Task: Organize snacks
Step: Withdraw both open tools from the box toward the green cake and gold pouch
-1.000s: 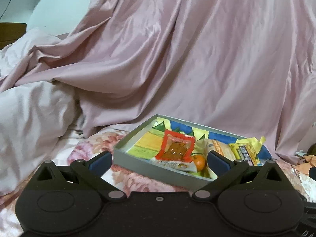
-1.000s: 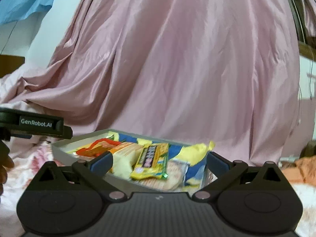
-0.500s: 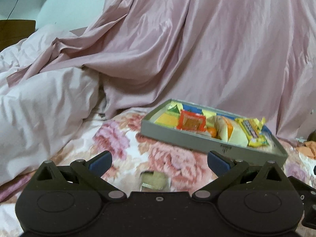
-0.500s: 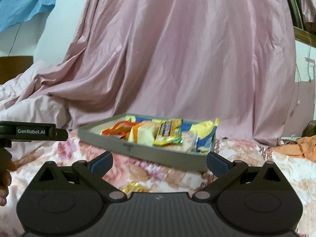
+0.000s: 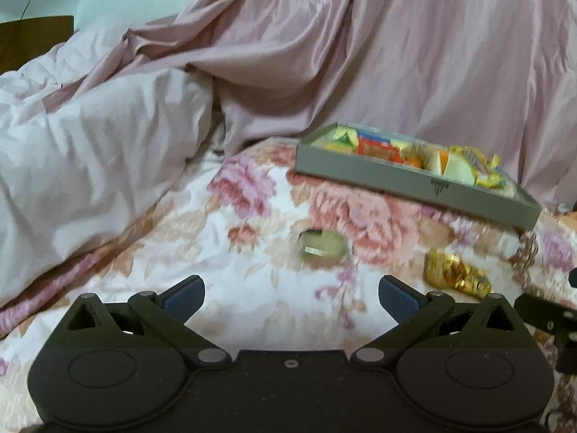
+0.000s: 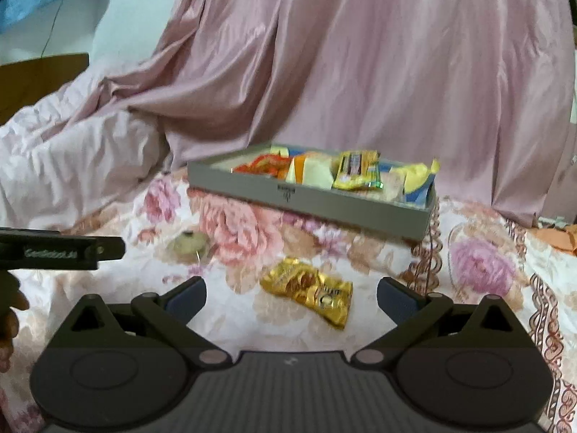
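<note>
A grey tray [image 5: 425, 180] [image 6: 346, 204] packed with several bright snack packets rests on the floral bedspread, far ahead of both grippers. Two snacks lie loose on the spread in front of it: a gold foil packet [image 6: 310, 290] [image 5: 456, 276] and a small round greenish snack [image 5: 322, 247] [image 6: 189, 243]. My left gripper [image 5: 291, 297] is open and holds nothing, with the greenish snack just beyond its fingers. My right gripper [image 6: 291, 297] is open too, and the gold packet lies between and just ahead of its fingers.
A pink satin sheet [image 6: 360, 72] hangs behind the tray. A rumpled pale duvet [image 5: 90, 151] piles up on the left. The other gripper's body [image 6: 57, 249] and a hand show at the left of the right wrist view. Orange cloth [image 6: 559, 234] lies far right.
Both grippers have pulled back from the tray and tilted down. The tray now looks smaller and farther, and the two loose snacks on the bedspread have come into view.
</note>
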`<state>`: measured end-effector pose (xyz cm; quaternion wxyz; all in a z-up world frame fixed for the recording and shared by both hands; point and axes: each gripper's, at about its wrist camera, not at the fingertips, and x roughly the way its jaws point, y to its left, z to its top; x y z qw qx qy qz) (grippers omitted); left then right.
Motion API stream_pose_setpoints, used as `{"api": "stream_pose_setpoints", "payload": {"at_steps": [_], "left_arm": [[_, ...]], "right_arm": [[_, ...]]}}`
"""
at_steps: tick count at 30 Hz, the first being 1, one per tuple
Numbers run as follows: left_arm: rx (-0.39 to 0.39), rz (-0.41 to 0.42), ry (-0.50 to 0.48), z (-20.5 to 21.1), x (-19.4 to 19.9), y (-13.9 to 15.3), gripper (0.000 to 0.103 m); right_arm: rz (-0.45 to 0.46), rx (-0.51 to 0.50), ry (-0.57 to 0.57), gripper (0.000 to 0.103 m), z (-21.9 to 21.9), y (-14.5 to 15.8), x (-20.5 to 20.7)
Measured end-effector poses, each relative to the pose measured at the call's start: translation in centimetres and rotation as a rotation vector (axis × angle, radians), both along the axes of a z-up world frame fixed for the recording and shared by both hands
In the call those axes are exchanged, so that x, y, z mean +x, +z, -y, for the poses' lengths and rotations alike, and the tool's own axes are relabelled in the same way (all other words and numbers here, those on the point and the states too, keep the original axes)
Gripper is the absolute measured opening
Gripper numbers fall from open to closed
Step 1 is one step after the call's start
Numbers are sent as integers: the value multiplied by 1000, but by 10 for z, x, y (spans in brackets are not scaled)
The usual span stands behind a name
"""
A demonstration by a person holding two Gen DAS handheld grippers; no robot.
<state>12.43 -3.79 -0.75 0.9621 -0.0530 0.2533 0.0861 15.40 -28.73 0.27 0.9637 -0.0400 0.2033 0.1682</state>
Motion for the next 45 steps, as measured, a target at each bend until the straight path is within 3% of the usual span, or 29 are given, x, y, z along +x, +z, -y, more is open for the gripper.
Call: {"api": "stream_pose_setpoints", "payload": {"at_steps": [7,25,39,45], "left_arm": [[24,-56,-7,1,1,-12,102],[49,-113,-22,6,16,-22,102],[84,-143,-32,12,42,-26,102],[112,-152,-48,18,58,-31,102]], "right_arm": [[-83,-15,-15,103,-3,-10,10],[-166,-10,10,103,-6,-13,27],[-111,-77,65,103,-12,-2,50],[-66,-164,141,103,-19,-5,60]]}}
